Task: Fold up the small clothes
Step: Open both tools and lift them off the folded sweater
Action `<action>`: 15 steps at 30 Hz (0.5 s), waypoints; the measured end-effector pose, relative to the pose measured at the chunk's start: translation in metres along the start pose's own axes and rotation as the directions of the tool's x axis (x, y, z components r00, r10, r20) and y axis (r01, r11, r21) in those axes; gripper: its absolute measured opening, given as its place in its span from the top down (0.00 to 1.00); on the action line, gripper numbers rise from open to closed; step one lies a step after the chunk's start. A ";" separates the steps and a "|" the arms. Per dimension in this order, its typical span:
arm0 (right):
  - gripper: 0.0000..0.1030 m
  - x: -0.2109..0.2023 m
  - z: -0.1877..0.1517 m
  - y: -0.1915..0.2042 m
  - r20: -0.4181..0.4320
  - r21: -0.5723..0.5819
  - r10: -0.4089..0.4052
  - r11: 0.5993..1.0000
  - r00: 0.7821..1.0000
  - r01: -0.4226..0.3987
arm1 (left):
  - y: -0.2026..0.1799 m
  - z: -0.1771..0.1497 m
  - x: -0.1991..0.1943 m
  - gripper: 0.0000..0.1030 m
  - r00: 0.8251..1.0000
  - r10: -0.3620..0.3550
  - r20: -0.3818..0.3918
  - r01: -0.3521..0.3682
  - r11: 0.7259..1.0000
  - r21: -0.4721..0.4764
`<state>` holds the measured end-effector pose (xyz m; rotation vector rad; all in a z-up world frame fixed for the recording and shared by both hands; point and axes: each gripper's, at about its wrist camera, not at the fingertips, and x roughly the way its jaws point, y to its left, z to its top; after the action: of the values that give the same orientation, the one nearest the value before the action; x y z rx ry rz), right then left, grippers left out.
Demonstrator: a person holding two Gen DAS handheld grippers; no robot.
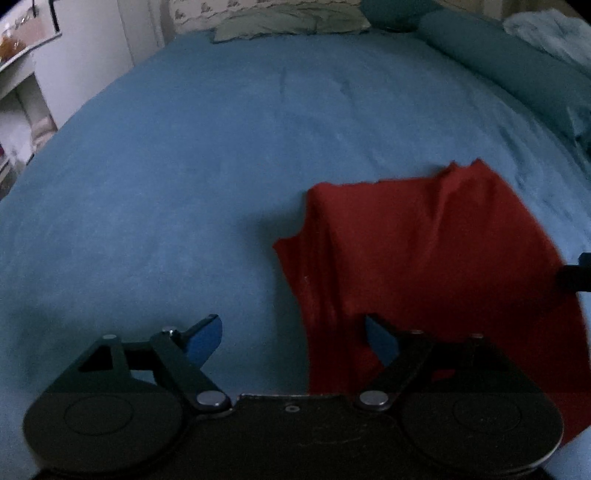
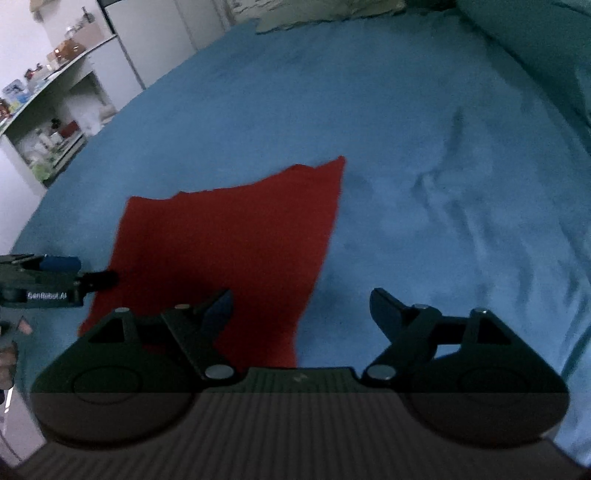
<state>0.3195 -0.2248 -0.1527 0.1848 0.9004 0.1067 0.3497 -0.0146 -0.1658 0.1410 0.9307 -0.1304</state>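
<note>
A small red garment [image 1: 424,258] lies spread on the blue bed, with a ragged far edge and soft creases. My left gripper [image 1: 291,325] hangs over its near left corner, jaws wide apart. A strip of the red cloth runs under the gap beside the right finger, and neither pad presses on it. In the right wrist view the red garment [image 2: 229,251] lies left of centre. My right gripper [image 2: 300,295] is open over its near right corner, left finger above the cloth and right finger above bare sheet. The left gripper [image 2: 85,275] shows at the garment's left edge.
The blue bed sheet [image 1: 184,166] spreads wide on all sides, wrinkled to the right [image 2: 461,206]. Green pillows [image 1: 291,20] and a teal bolster [image 1: 509,62] lie at the far end. Cluttered white shelves [image 2: 55,129] stand past the bed's left side.
</note>
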 end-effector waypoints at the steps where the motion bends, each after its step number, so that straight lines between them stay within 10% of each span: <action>1: 0.06 0.006 -0.005 -0.004 0.003 -0.005 -0.025 1.000 1.000 0.025 | 0.001 -0.003 0.004 0.10 1.000 -0.009 0.017 0.009 1.000 -0.007; 15: 0.00 -0.014 -0.042 0.004 0.233 0.000 -0.084 0.996 0.969 0.087 | 0.016 -0.023 -0.036 0.03 0.970 0.019 0.242 -0.018 1.000 -0.007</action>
<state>0.2777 -0.2185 -0.1666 0.1449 0.6722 0.0090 0.3129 0.0066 -0.1497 0.1262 0.6853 -0.1248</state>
